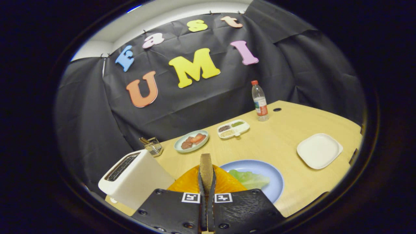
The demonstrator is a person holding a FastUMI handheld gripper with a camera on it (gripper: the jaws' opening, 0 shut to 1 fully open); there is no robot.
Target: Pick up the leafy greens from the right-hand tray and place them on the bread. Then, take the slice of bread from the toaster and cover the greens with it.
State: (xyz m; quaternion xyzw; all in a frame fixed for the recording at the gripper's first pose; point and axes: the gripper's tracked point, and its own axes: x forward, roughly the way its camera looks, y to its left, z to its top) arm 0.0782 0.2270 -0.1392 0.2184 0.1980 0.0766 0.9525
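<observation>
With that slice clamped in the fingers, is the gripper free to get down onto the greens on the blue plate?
Probably yes. The gripper is shut on the bread slice, held upright on edge. The greens lie open on the blue plate just ahead and slightly to the side, with nothing over them.

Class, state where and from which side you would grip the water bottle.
I'd grip the water bottle at its labelled middle, from the near side: it stands upright, with the cloth wall behind it. First free the gripper, now shut on a bread slice.
</observation>
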